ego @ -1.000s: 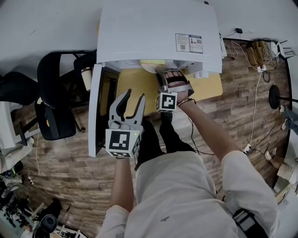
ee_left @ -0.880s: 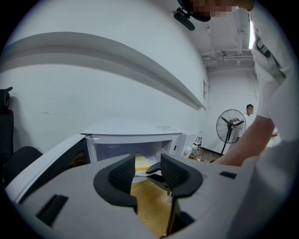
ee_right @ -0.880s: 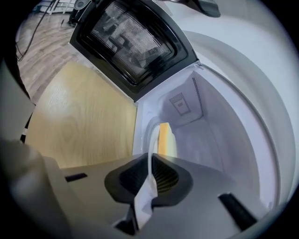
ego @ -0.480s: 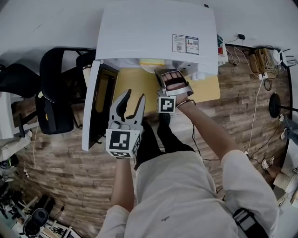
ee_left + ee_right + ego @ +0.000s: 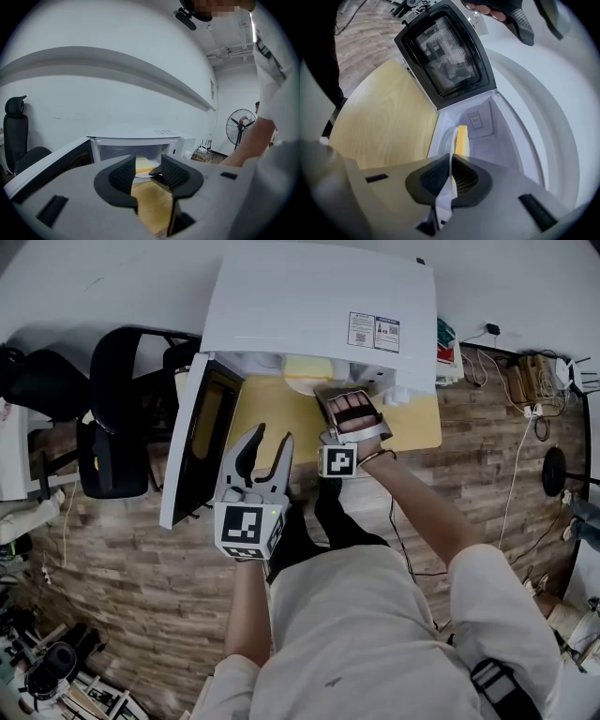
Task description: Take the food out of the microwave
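Right gripper view: right tool (image 5: 450, 176) clamps one plate (image 5: 453, 140) bearing one food slab (image 5: 462, 136); left tool (image 5: 149, 171) open.

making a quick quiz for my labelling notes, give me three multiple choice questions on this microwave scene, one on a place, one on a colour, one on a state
1. Where is the plate with the food?
A. on the floor
B. in the open microwave
C. on the chair

2. What colour is the table under the microwave?
A. light yellow wood
B. black
C. red

3. How do the jaws of the right gripper stand?
A. wide apart and empty
B. shut on the plate's rim
C. shut on a cup

Answers:
1 B, the right gripper view shows the plate standing in the white cavity behind the open door.
2 A, the head view shows a pale yellow wood top in front of the microwave.
3 B, in the right gripper view both pads press on the thin white rim.
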Tool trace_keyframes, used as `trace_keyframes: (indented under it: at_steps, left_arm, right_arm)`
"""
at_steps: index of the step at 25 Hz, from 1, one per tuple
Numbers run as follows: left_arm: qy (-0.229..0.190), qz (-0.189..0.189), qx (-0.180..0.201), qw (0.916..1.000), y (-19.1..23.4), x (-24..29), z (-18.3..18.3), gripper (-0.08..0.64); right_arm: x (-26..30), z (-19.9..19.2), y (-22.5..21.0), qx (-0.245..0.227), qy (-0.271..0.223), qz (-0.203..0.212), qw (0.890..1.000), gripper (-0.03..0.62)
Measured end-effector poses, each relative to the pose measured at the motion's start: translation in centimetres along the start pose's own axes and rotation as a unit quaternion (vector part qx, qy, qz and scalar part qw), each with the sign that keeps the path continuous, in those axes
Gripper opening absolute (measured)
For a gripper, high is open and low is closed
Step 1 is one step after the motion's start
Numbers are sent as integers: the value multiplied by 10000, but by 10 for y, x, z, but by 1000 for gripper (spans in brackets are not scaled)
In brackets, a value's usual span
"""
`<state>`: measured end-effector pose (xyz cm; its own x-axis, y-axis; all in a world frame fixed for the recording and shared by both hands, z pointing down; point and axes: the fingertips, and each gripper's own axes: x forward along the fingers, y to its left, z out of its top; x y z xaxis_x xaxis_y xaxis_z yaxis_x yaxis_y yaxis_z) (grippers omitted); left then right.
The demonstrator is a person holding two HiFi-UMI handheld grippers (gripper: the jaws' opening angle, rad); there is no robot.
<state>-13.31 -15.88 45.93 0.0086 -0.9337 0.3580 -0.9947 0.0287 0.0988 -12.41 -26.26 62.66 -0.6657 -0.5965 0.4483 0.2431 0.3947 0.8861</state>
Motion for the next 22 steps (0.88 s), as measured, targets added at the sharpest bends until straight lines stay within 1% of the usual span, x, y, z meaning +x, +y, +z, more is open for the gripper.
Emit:
trace_keyframes:
  at_steps: [3,6,8,11,16,20,22]
  left_arm:
    - [-10,-31,40,10000,1,-4,3,152]
    - [-13,-121,76,9999,2,-9,3,152]
    - [-19,-212,106,9997,2,-13,3,152]
    - [-33,-354,178,9992,4,-22,5,152]
    - [-69,-610,284,9977,8,-40,7,152]
    - [-83,-808,377,9960,8,-54,6,152]
    - [-106,-903,415,9950,7,-61,6,152]
  right_arm:
    - [-8,5,-8,-37,-40,-173,9998,11]
    - [-15,8,-7,-27,5,-146,9999,11]
    - [-20,9,-6,-5,76,-147,9999,11]
    - [-31,15,-9,76,163,-258,9995,11]
    - [-54,29,-11,65,377,-404,9985,11]
    - [-67,37,7,182,474,-495,9975,11]
    - [-79,41,4,141,581,-448,9972,11]
